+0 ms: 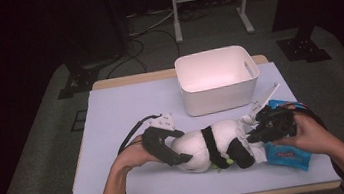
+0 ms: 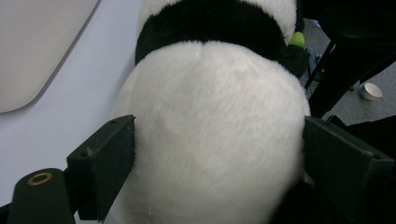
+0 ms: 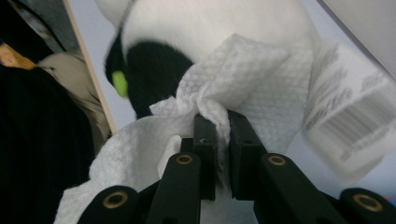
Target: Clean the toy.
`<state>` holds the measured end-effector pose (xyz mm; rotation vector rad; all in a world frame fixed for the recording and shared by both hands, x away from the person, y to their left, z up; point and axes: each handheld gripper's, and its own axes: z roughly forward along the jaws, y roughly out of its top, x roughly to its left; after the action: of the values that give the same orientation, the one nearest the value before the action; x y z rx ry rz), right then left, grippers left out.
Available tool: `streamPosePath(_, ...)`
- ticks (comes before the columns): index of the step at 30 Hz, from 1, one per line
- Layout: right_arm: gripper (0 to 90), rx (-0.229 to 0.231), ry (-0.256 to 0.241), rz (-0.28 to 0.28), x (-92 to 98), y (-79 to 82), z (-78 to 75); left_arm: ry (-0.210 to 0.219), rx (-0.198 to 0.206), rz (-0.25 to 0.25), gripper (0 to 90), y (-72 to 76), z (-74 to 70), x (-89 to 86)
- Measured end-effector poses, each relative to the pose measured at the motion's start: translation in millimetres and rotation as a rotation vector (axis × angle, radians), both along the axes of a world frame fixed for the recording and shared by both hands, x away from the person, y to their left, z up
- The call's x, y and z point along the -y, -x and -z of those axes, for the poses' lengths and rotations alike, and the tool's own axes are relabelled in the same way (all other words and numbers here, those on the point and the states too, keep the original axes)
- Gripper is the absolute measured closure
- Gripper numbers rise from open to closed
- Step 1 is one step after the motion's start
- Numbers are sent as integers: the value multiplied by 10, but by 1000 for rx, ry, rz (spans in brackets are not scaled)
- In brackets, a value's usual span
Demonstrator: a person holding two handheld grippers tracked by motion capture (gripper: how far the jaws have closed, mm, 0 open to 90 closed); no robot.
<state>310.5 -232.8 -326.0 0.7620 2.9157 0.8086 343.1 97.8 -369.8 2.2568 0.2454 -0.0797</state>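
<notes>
Left gripper point(image 2: 219, 154): jaws wide, clamped on the white end of the panda plush point(image 2: 215, 121).
Right gripper point(image 3: 223, 122): jaws pinching a white wipe point(image 3: 233, 79) against the plush.
Panda plush: lying on the table point(image 1: 112, 115), just before the white bin point(image 1: 218, 78).

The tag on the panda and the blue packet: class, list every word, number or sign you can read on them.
White tag hanging on the plush panda: a barcode and lines of print, too blurred to read.
Blue packet: a red label patch, lettering too small to read.
No text can be quoted.
</notes>
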Motion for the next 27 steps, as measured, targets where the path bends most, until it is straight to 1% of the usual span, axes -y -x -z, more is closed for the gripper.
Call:
streamPosePath(1, 824, 1, 13, 6, 14, 0, 7, 0, 1, 1, 125, -1, 0, 7)
streamPosePath(4, 825, -3, 12, 13, 36, -24, -21, -1, 1, 8, 127, -3, 3, 27)
streamPosePath(6, 826, 11, 16, 5, 12, -41, -66, -2, 2, 11, 127, -7, 7, 36)
streamPosePath(9, 826, 31, 29, -16, -72, -88, -145, 1, -1, 9, 127, -7, 15, 39)
streamPosePath(13, 825, 41, 38, -29, -185, -182, -244, 4, -4, 7, 131, -3, 21, 33)
streamPosePath(16, 825, 42, 25, -37, -257, -250, -321, 1, 0, 10, 131, 4, 16, 44)
streamPosePath(18, 825, 39, 26, -43, -318, -290, -358, -1, 2, 12, 131, 11, 13, 53)
streamPosePath(21, 823, 35, 36, -56, -420, -352, -383, -3, 3, 12, 131, 17, 13, 55)
streamPosePath(24, 823, 31, 27, -70, -517, -407, -402, -5, 5, 14, 131, 20, 13, 55)
streamPosePath(27, 820, 26, 9, -87, -611, -436, -410, -5, 6, 18, 131, 23, 11, 57)
